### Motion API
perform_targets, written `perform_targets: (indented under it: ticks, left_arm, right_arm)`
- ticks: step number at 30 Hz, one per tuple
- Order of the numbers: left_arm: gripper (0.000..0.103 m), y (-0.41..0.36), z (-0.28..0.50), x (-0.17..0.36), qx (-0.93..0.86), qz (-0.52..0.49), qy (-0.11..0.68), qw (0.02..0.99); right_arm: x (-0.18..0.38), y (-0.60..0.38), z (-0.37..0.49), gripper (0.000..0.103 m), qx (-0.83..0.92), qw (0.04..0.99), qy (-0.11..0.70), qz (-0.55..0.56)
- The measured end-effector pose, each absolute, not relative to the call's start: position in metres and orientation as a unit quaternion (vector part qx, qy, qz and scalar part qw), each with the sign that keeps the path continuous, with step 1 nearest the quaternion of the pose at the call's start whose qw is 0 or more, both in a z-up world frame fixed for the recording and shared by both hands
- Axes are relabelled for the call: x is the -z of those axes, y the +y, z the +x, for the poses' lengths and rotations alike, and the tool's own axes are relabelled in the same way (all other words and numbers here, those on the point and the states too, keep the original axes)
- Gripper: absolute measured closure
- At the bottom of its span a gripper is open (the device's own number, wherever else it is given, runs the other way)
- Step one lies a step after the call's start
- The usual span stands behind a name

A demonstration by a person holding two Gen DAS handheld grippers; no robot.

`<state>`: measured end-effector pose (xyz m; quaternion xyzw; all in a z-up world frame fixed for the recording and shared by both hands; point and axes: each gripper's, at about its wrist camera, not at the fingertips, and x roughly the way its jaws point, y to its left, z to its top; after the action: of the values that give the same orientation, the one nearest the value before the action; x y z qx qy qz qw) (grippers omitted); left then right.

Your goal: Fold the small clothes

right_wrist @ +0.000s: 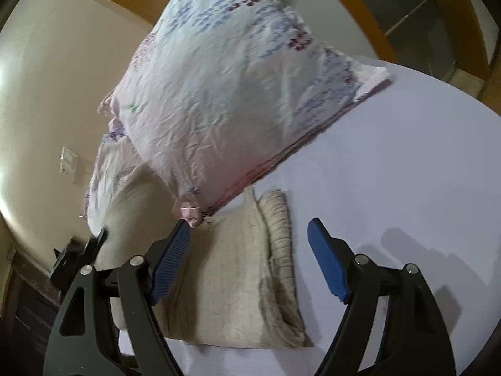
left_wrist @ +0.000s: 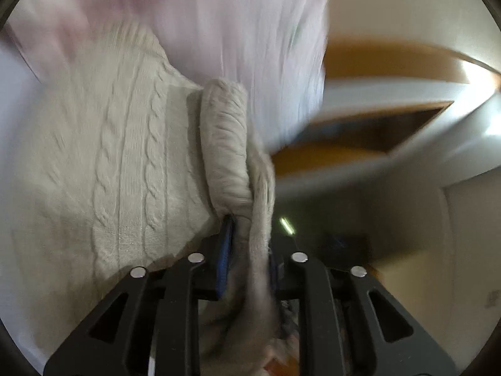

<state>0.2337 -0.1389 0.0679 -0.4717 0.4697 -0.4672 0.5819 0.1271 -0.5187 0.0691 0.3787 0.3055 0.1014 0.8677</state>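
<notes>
A: Nearest first. Left gripper (left_wrist: 247, 263): jaws clenched on a bunched edge of the one cream cable-knit sweater (left_wrist: 125, 163).

B: Right gripper (right_wrist: 250, 260): jaws released, spread above the sweater (right_wrist: 231, 282), gripping nothing.

A: Sweater lies folded on the white bed (right_wrist: 407, 163), ribbed cuff (right_wrist: 278, 232) uppermost.

B: Beyond, one floral pillow (right_wrist: 238, 94), its corner touching the sweater.

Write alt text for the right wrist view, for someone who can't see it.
The right gripper hangs open over a folded cream knit sweater lying on a white bed sheet. A wrinkled floral pillow lies just beyond the sweater, overlapping its far edge, with a beige wall behind.
</notes>
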Motion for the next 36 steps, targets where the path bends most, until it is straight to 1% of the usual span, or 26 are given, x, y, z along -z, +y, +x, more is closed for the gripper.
perform_targets:
  ticks: [1, 2, 3, 5, 6, 7, 8, 9, 10, 12, 14, 16, 18, 19, 20, 21, 22, 23, 24, 25, 27, 28, 30, 33, 34, 36]
  left_arm:
    - [0.084, -0.160, 0.237, -0.054, 0.483, -0.483, 0.490, 0.541]
    - [0.084, -0.168, 0.237, -0.048, 0.489, -0.488, 0.500, 0.523]
    - [0.084, -0.165, 0.236, -0.047, 0.491, -0.480, 0.496, 0.530]
    - [0.083, -0.137, 0.235, -0.058, 0.486, -0.456, 0.465, 0.582]
    - [0.076, -0.120, 0.237, -0.062, 0.469, -0.447, 0.455, 0.611]
    - [0.067, -0.095, 0.237, -0.065, 0.434, -0.430, 0.450, 0.652]
    - [0.051, -0.081, 0.237, -0.065, 0.405, -0.412, 0.453, 0.679]
    - [0.044, -0.071, 0.237, -0.064, 0.380, -0.392, 0.459, 0.701]
    - [0.044, -0.063, 0.237, -0.062, 0.357, -0.370, 0.469, 0.719]
    - [0.043, -0.059, 0.238, -0.049, 0.334, -0.331, 0.504, 0.724]
    - [0.042, -0.067, 0.239, -0.034, 0.325, -0.297, 0.537, 0.720]
    - [0.041, -0.085, 0.240, -0.026, 0.316, -0.265, 0.550, 0.726]
    - [0.029, -0.094, 0.239, -0.023, 0.312, -0.238, 0.548, 0.739]
    - [0.027, -0.098, 0.238, -0.022, 0.310, -0.232, 0.546, 0.743]
    - [0.025, -0.102, 0.239, -0.022, 0.310, -0.227, 0.544, 0.746]
    - [0.025, -0.105, 0.235, -0.021, 0.315, -0.227, 0.544, 0.744]
    - [0.025, -0.110, 0.236, -0.017, 0.324, -0.233, 0.548, 0.735]
    - [0.026, -0.109, 0.232, -0.017, 0.326, -0.238, 0.552, 0.729]
    - [0.031, -0.110, 0.228, -0.014, 0.325, -0.241, 0.554, 0.727]
    - [0.036, -0.111, 0.228, -0.010, 0.326, -0.245, 0.554, 0.725]
    - [0.057, -0.099, 0.223, -0.010, 0.336, -0.266, 0.544, 0.721]
    - [0.059, -0.091, 0.220, -0.012, 0.347, -0.281, 0.540, 0.713]
    - [0.061, -0.060, 0.206, -0.025, 0.358, -0.286, 0.529, 0.715]
    - [0.060, -0.007, 0.187, -0.047, 0.343, -0.282, 0.494, 0.748]
    - [0.059, 0.016, 0.182, -0.053, 0.321, -0.269, 0.485, 0.768]
    - [0.052, 0.036, 0.181, -0.055, 0.271, -0.223, 0.480, 0.804]
  right_arm:
    - [-0.069, -0.521, 0.127, 0.026, -0.096, 0.868, 0.312, 0.374]
    - [-0.068, -0.524, 0.127, 0.026, -0.095, 0.866, 0.319, 0.372]
    - [-0.068, -0.528, 0.127, 0.026, -0.101, 0.862, 0.326, 0.375]
    - [-0.067, -0.536, 0.130, 0.017, -0.116, 0.856, 0.332, 0.379]
    - [-0.066, -0.539, 0.134, 0.013, -0.125, 0.851, 0.338, 0.382]
    - [-0.062, -0.541, 0.138, 0.013, -0.133, 0.845, 0.346, 0.386]
    - [-0.058, -0.541, 0.145, 0.012, -0.141, 0.835, 0.358, 0.393]
    - [-0.052, -0.539, 0.154, 0.012, -0.154, 0.823, 0.374, 0.400]
    - [-0.047, -0.536, 0.164, 0.012, -0.165, 0.811, 0.390, 0.403]
    - [-0.034, -0.527, 0.182, 0.012, -0.174, 0.794, 0.424, 0.398]
    - [-0.025, -0.516, 0.192, 0.012, -0.179, 0.784, 0.450, 0.388]
    - [-0.017, -0.507, 0.202, 0.013, -0.178, 0.777, 0.473, 0.376]
    - [-0.014, -0.499, 0.205, 0.015, -0.187, 0.775, 0.476, 0.371]
    - [-0.013, -0.497, 0.205, 0.016, -0.193, 0.773, 0.478, 0.369]
    - [-0.013, -0.494, 0.204, 0.019, -0.196, 0.776, 0.476, 0.365]
    - [-0.010, -0.491, 0.204, 0.038, -0.196, 0.774, 0.479, 0.364]
    - [-0.007, -0.489, 0.203, 0.048, -0.193, 0.773, 0.483, 0.364]
    - [-0.005, -0.489, 0.202, 0.053, -0.194, 0.772, 0.478, 0.370]
    - [-0.002, -0.488, 0.199, 0.063, -0.204, 0.764, 0.473, 0.389]
    - [0.000, -0.488, 0.197, 0.065, -0.210, 0.758, 0.466, 0.406]
    - [-0.009, -0.479, 0.191, 0.066, -0.221, 0.763, 0.448, 0.409]
    - [-0.014, -0.473, 0.189, 0.067, -0.234, 0.762, 0.444, 0.409]
    - [-0.027, -0.449, 0.187, 0.067, -0.272, 0.758, 0.442, 0.395]
    - [-0.043, -0.391, 0.191, 0.067, -0.323, 0.759, 0.449, 0.344]
    - [-0.045, -0.373, 0.194, 0.063, -0.330, 0.763, 0.453, 0.322]
    - [-0.047, -0.334, 0.204, 0.057, -0.315, 0.784, 0.471, 0.253]
